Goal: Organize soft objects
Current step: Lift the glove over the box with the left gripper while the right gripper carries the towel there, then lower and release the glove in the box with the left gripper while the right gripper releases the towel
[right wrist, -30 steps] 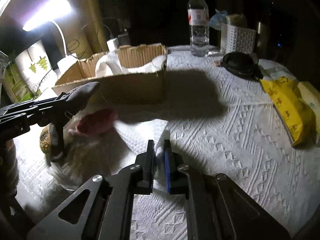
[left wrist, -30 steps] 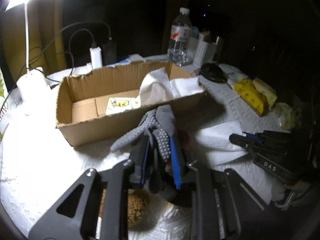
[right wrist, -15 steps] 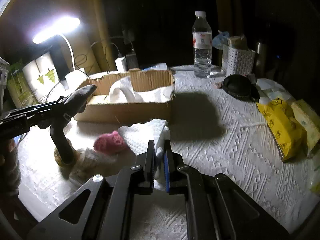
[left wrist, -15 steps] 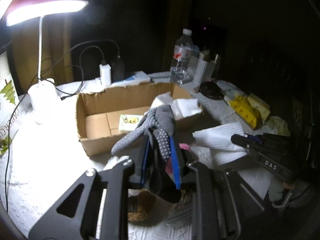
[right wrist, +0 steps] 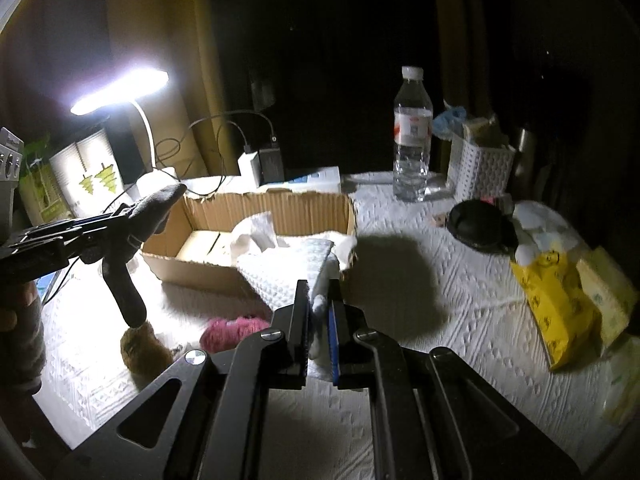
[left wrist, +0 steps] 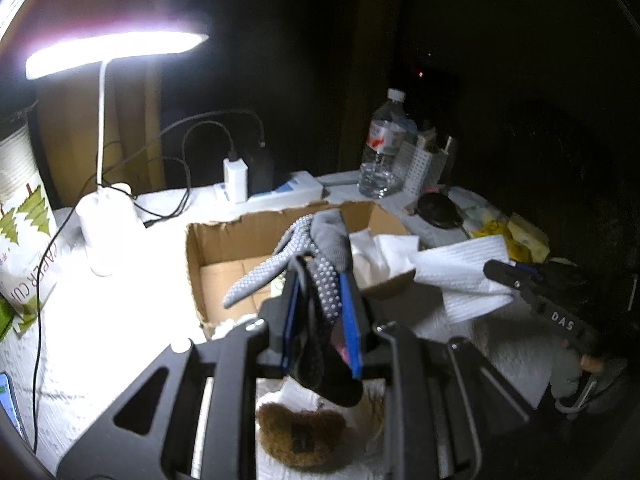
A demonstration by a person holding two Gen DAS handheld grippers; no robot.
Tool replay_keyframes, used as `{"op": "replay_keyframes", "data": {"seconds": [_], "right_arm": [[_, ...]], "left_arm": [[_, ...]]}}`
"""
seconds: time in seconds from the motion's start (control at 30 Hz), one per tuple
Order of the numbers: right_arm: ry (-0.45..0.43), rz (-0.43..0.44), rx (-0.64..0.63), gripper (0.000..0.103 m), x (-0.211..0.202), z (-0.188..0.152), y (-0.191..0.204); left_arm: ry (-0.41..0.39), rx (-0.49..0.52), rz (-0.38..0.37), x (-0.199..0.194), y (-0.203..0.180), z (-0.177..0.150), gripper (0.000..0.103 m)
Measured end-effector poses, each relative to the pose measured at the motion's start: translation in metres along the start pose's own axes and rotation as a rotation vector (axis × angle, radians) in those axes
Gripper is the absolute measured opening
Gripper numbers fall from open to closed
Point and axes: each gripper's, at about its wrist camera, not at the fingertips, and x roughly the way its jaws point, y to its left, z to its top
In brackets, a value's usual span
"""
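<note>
Lifted higher, both hand-held grippers clamp loads, left (left wrist: 320, 312) glove (left wrist: 316, 256), right (right wrist: 319, 320) towel (right wrist: 288, 268), above box (right wrist: 248, 216).

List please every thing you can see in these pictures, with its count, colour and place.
box: 1, brown, table middle
glove: 1, grey, in left tongs
towel: 1, white, in right tongs, over box corner
pink ball: 1, before box
brown ball: 1, beside it
lamp: 1, white, back left
bottle: 1, clear, back
basket: 1, white, beside bottle
yellow pack: 1, right
left tongs: shut
right tongs: shut
</note>
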Motion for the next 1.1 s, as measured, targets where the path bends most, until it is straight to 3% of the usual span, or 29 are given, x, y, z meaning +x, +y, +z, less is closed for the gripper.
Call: {"op": "replay_keyframes", "data": {"seconds": [0.7, 1.1], "right_arm": [[-0.012, 0.02, -0.026, 0.009, 0.055, 0.047, 0.012], [0.073, 0.052, -0.02, 0.009, 0.116, 0.047, 0.013]], "left_arm": [[-0.01, -0.015, 0.024, 0.047, 0.037, 0.03, 0.021], [0.057, -0.039, 0.038, 0.089, 0.049, 0.022, 0.021]]}}
